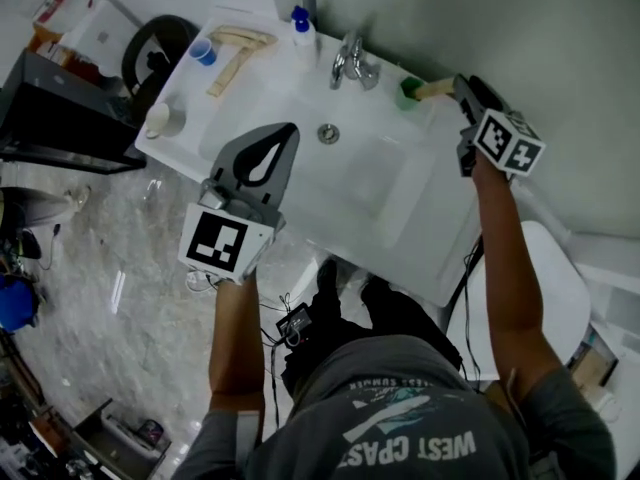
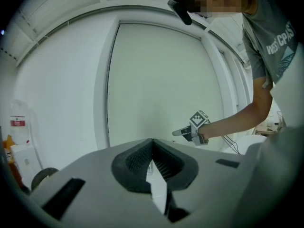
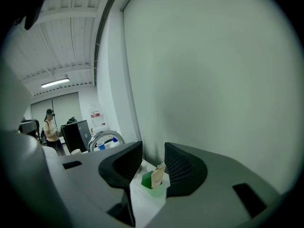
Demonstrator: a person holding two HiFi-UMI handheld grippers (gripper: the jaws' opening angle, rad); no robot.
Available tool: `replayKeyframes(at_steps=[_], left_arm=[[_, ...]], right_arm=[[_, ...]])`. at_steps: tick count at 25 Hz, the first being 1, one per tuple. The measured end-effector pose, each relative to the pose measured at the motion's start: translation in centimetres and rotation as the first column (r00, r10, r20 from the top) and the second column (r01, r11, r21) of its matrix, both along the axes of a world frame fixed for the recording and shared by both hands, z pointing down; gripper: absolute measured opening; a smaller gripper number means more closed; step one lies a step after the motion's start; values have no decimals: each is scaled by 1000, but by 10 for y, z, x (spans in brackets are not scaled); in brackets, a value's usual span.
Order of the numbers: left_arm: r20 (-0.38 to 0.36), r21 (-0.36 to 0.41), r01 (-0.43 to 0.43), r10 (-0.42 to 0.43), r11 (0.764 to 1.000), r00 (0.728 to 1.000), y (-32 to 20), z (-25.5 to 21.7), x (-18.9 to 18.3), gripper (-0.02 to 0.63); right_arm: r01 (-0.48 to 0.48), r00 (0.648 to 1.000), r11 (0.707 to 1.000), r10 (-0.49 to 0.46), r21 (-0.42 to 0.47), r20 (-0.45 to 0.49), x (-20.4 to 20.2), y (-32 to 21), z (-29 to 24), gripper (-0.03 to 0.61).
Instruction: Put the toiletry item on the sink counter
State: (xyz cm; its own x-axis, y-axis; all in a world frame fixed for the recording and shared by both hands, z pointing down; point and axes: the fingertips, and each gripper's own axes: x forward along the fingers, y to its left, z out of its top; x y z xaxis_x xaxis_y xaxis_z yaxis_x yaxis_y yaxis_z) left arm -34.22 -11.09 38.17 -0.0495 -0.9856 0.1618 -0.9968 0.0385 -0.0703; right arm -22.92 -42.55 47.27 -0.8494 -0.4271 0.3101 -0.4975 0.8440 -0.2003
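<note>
on the white sink counter (image 1: 438, 260), at about 1 o'clock from the basin's drain (image 1: 328, 133) and just right of the faucet (image 1: 350, 65), stands a green cup (image 1: 405, 96) with the beige toiletry item (image 1: 436, 89) propped in it, leaning out towards 3 o'clock. it looks like a small carton or tube; the print is too small to read. the cup keeps it upright and close to the back wall, so the task's thing appears to be in its place on the counter.

the right gripper (image 1: 460, 93) sits just beside the cup at its 3 o'clock, pointing slightly downward. in the right gripper view its jaws are spread, with the cup (image 3: 151, 180) and the item (image 3: 157, 174) framed in the gap just beyond the pads; nothing is pinched. that reads as a let-go grip, with the jaws wide enough to draw back without tipping the cup.

the left gripper (image 1: 288, 133) hangs over the basin at about 9 o'clock from the drain, well apart from the cup. its own view shows the jaw tips pressed together on nothing, likely parked out of the way. a blue-capped bottle (image 1: 301, 25) stands at 11 o'clock.
</note>
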Motion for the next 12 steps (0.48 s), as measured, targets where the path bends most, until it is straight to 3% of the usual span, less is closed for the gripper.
replayKeyframes(at_steps=[12], left_arm=[[61, 59, -19, 16, 998, 998, 23, -45, 9, 2]], right_arm=[[10, 997, 995, -18, 95, 77, 24, 38, -84, 144]])
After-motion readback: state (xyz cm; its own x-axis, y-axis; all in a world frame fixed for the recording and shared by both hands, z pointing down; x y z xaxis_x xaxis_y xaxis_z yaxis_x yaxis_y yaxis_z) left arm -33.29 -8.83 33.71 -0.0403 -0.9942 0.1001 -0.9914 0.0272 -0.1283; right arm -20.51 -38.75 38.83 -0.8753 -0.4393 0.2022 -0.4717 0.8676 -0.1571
